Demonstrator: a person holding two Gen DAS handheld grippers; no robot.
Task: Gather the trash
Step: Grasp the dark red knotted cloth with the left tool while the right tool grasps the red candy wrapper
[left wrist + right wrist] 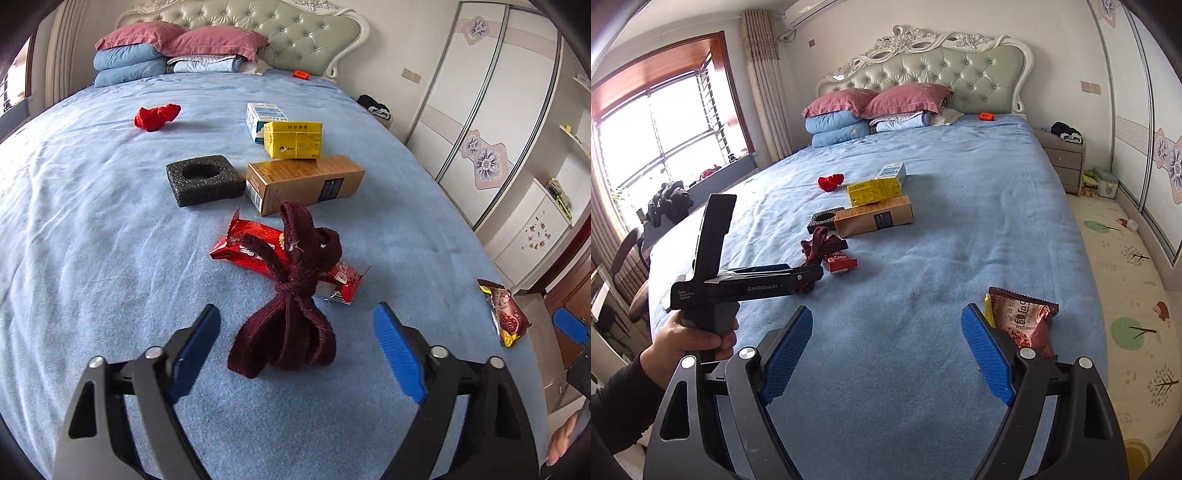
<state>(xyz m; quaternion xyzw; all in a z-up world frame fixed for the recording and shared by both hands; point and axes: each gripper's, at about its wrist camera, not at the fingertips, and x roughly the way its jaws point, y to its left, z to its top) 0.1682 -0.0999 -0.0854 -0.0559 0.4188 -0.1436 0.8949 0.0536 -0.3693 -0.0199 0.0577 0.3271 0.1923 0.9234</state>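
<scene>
On the blue bed lie a red candy wrapper (255, 251) (839, 263), a brown cardboard box (303, 182) (874, 220), a yellow carton (293, 139) (873, 192), a white-blue carton (264, 119) (894, 173), a black foam block (204, 179) (823, 220) and a brown snack packet (1025, 325) (504, 314) near the bed's right edge. My left gripper (295, 332) is open, its jaws either side of a knotted maroon cloth strap (291, 295). My right gripper (886, 341) is open and empty, the snack packet just beyond its right finger.
A red cloth (157, 116) (831, 182) lies further up the bed. Pillows (875, 107) are stacked at the headboard, with a small orange object (986, 116) nearby. A nightstand (1062, 162) and wardrobe (480, 110) stand to the right. A play mat (1126, 277) covers the floor.
</scene>
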